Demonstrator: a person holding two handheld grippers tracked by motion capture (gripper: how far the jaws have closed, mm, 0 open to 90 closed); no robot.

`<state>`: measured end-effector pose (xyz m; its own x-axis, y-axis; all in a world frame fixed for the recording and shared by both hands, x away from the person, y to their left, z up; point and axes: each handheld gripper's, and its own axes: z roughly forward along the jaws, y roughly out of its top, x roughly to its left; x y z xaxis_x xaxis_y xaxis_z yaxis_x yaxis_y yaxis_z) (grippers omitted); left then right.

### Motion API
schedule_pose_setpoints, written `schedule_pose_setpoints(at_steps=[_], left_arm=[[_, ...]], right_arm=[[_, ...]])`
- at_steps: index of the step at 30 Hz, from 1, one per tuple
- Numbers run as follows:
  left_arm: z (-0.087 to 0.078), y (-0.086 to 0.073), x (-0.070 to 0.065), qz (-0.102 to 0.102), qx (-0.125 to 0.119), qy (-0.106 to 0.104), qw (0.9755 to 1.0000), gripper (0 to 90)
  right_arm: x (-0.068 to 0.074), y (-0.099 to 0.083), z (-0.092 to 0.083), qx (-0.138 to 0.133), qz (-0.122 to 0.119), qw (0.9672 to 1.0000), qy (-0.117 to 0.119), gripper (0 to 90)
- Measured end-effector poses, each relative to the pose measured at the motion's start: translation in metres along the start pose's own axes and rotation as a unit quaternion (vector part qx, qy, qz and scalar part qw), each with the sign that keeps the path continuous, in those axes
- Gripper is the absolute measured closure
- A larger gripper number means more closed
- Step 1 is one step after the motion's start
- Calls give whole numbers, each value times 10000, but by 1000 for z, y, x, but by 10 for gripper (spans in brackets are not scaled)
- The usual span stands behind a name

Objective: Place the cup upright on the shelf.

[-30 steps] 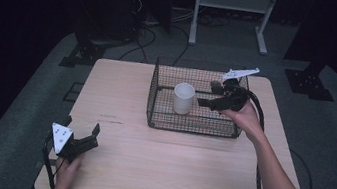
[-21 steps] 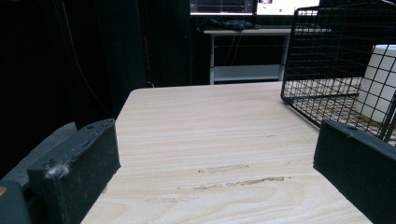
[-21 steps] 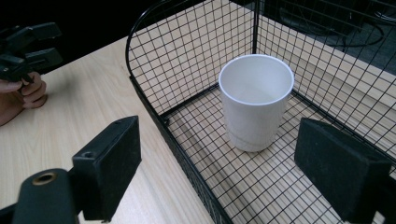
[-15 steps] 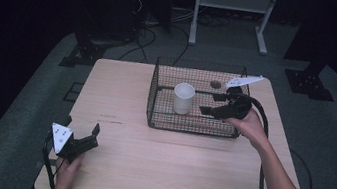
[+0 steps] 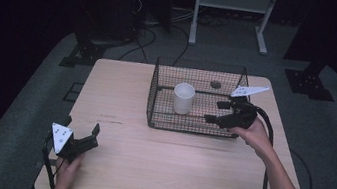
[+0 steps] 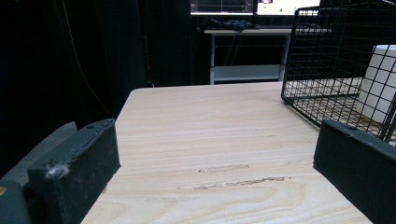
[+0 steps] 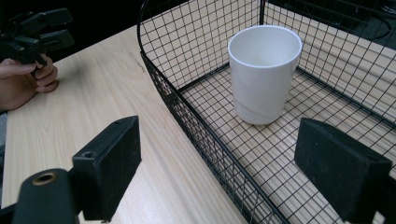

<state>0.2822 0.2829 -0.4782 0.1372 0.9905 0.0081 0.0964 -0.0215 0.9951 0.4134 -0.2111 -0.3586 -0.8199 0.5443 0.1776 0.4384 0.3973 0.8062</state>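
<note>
White cup (image 7: 265,72) stands upright in wire basket (image 5: 192,126); right gripper (image 5: 215,110) (jaws apart, empty) straddles the basket's rim. Next, judged: advance and centre jaws on cup.

left gripper (image 5: 80,134): low, near corner, fingers (image 6: 79,163) spread wide, nothing between
right gripper (image 5: 218,111): arm outstretched, raised, fingers (image 7: 112,154) apart, empty

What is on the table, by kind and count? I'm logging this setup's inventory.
White cup: 1
Black wire basket: 1
Small dark round thing behind the basket, too small to identify: 1
Hand-held grippers: 2, left gripper and right gripper
Total: 5
</note>
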Motion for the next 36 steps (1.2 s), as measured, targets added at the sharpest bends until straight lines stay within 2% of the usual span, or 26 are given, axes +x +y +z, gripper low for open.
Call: schedule_pose_setpoints(at_steps=[18, 36], left_arm=[[0, 0, 0, 0, 2, 4, 10000, 0], [0, 0, 0, 10, 7, 8, 10000, 0]], right_arm=[[3, -31, -9, -71, 53, 10000, -17, 139], [13, -57, -16, -117, 61, 9999, -28, 139]])
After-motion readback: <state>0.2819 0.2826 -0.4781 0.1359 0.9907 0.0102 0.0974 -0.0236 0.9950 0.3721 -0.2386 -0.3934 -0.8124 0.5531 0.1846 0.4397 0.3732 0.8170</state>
